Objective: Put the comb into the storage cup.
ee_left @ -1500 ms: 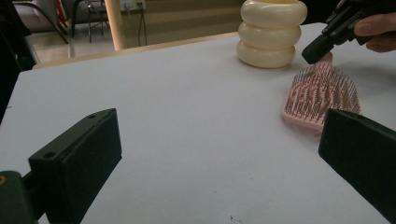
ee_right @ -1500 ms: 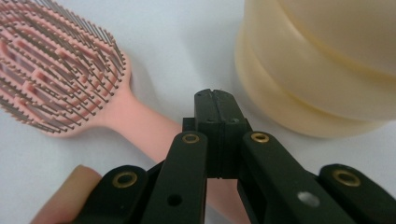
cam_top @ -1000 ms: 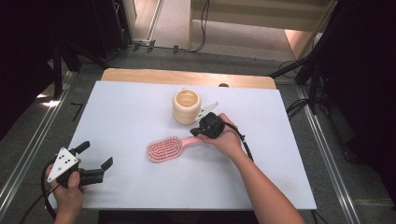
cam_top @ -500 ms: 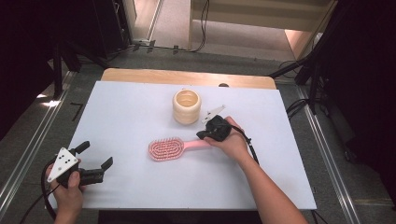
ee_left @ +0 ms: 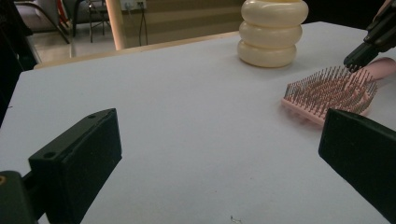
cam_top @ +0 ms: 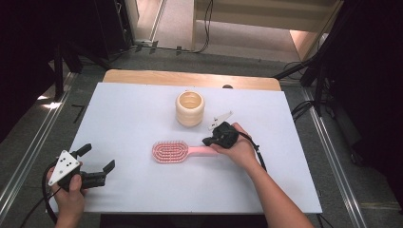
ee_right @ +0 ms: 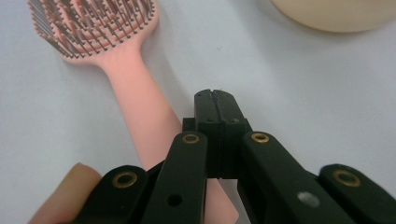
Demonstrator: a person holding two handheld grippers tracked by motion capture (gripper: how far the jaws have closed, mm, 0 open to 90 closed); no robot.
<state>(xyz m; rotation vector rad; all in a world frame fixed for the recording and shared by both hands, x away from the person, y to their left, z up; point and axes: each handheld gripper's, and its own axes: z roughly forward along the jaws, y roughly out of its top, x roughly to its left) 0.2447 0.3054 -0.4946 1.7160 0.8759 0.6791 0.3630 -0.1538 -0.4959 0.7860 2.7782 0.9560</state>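
A pink hairbrush point(cam_top: 170, 152) lies bristles up in the middle of the white table point(cam_top: 128, 114), its handle pointing right. My right gripper point(cam_top: 206, 141) is shut with nothing between its jaws. It hovers over the handle point(ee_right: 140, 102), tips aimed at the brush head. The handle's end runs under that gripper point(ee_right: 215, 95) and the hand. A cream ribbed cup point(cam_top: 190, 108) stands upright just behind the brush. My left gripper point(cam_top: 97, 157) is open and empty near the front left edge, facing the brush point(ee_left: 327, 91) and the cup point(ee_left: 272, 32).
Bare white table stretches between the left gripper point(ee_left: 219, 140) and the brush. A wooden strip point(cam_top: 190, 78) borders the far edge. Dark floor and metal rails point(cam_top: 28, 156) flank the table.
The right hand has drifted right and toward the near edge. The brush handle has swung with it from tilted to level. The left gripper has stayed still.
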